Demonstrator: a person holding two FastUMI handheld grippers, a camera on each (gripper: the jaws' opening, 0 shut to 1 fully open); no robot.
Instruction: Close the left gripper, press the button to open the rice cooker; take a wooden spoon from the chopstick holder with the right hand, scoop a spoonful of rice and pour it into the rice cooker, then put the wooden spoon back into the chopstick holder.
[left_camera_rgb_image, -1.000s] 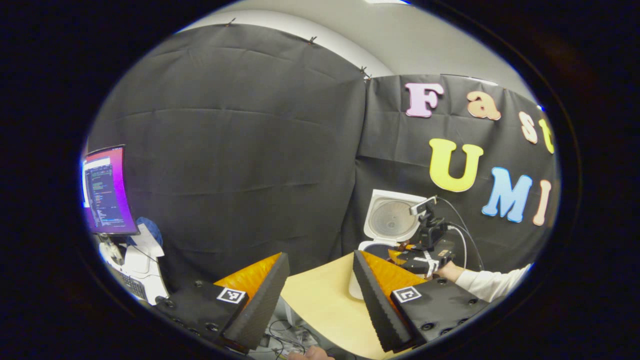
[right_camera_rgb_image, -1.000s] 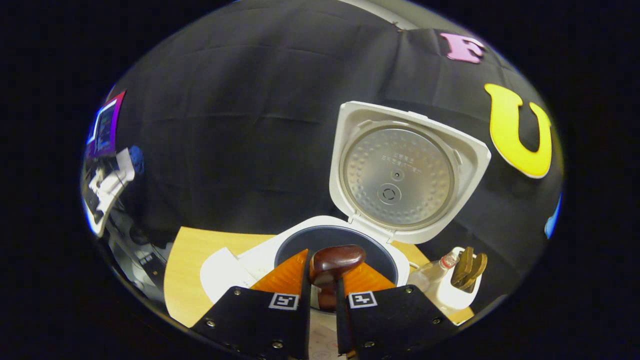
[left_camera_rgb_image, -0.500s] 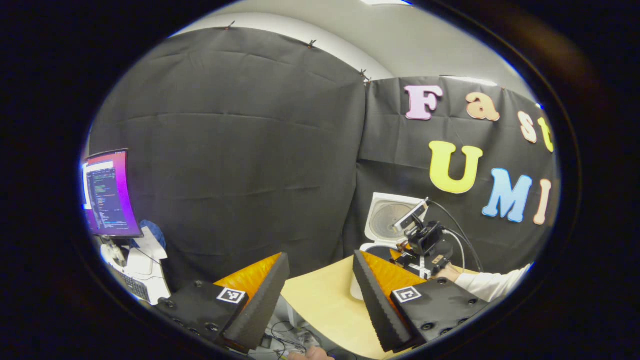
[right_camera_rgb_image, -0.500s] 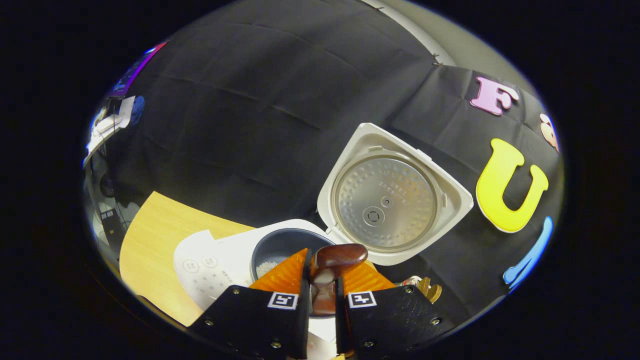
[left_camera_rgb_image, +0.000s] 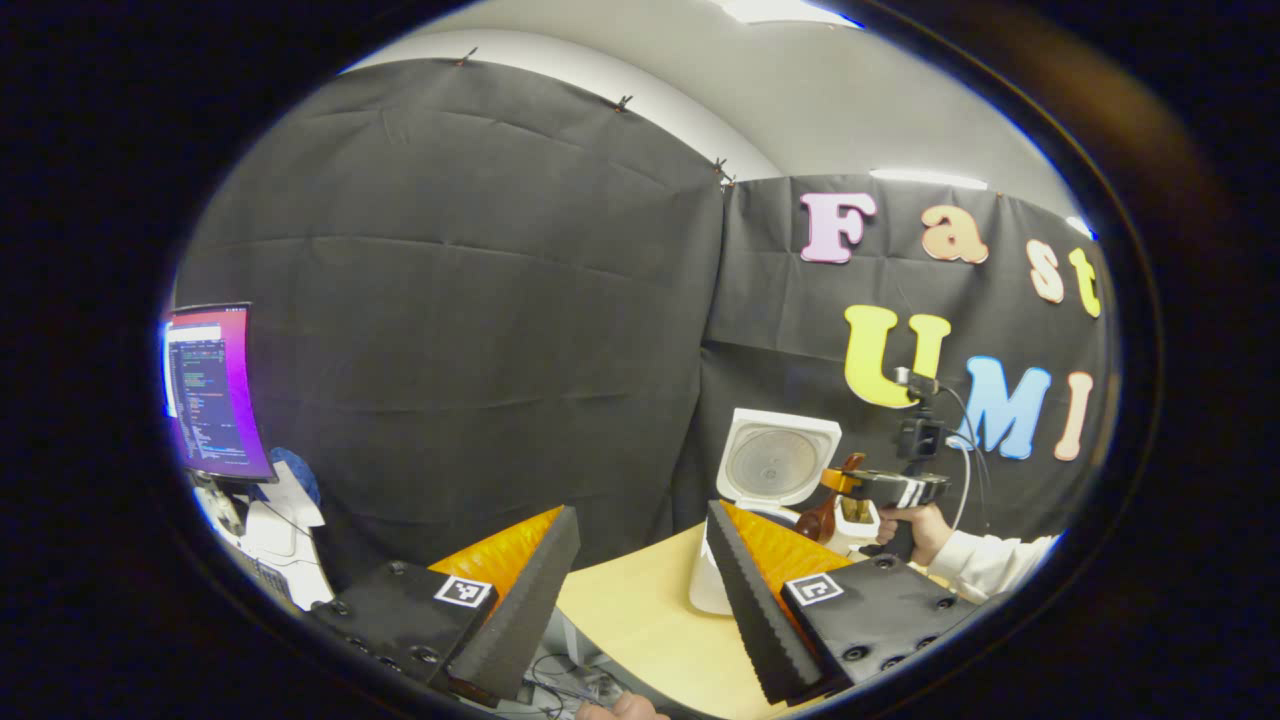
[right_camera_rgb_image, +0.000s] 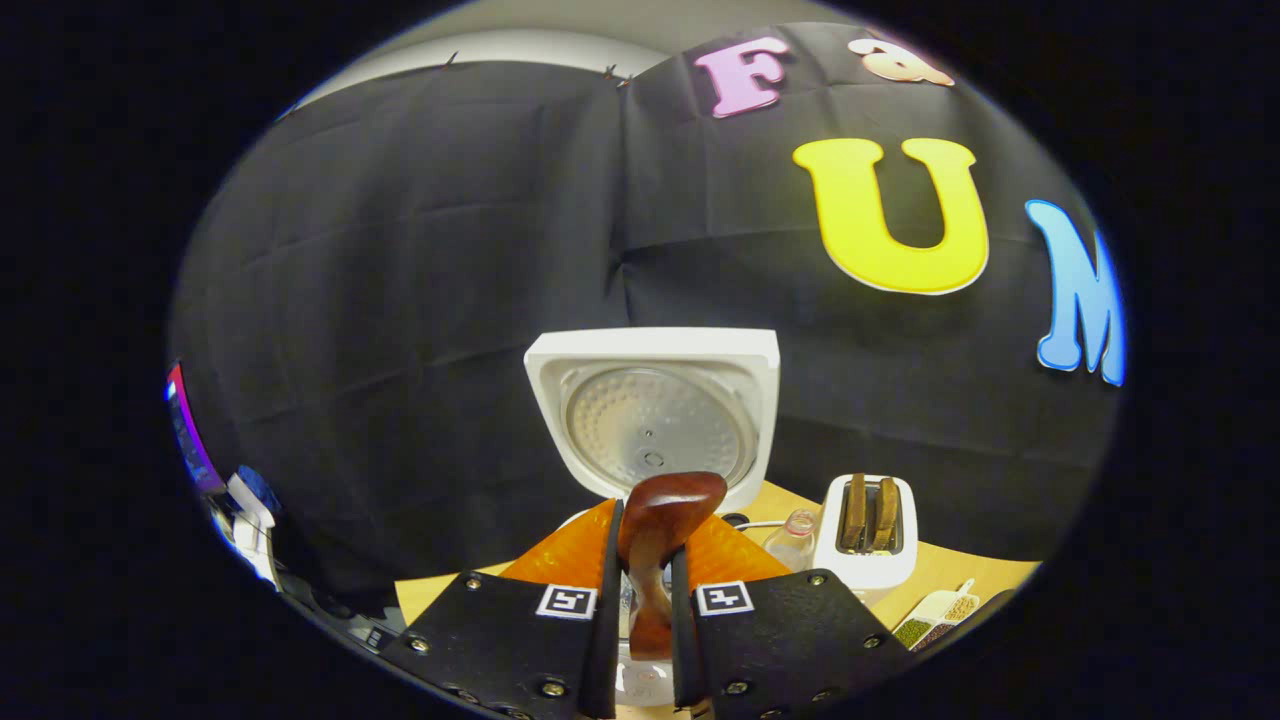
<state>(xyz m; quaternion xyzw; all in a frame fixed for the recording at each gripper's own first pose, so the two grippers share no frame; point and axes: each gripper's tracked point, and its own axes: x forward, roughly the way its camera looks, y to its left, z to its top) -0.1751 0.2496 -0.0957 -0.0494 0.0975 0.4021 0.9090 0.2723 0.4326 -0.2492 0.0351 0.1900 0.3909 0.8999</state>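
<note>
The white rice cooker (right_camera_rgb_image: 655, 420) stands with its lid raised, the metal inner plate facing me. My right gripper (right_camera_rgb_image: 647, 520) is shut on the handle of a dark wooden spoon (right_camera_rgb_image: 670, 500), whose bowl points up in front of the lid. To the right stands the white chopstick holder (right_camera_rgb_image: 865, 530) with wooden utensils in it. In the left gripper view, my left gripper (left_camera_rgb_image: 640, 512) is open and holds nothing, low over the table's near edge. Farther off, a hand holds the right gripper (left_camera_rgb_image: 880, 486) with the spoon (left_camera_rgb_image: 825, 515) beside the rice cooker (left_camera_rgb_image: 775, 460).
A glass bottle (right_camera_rgb_image: 790, 540) stands between cooker and holder. A divided tray of grains (right_camera_rgb_image: 935, 625) lies at the front right. The wooden table (left_camera_rgb_image: 640, 610) ends at the left, where a lit monitor (left_camera_rgb_image: 210, 390) and desk clutter sit beyond it.
The right gripper has rolled back level and drawn up and to the right, away from the pot opening, still holding the spoon. The left gripper has barely moved.
</note>
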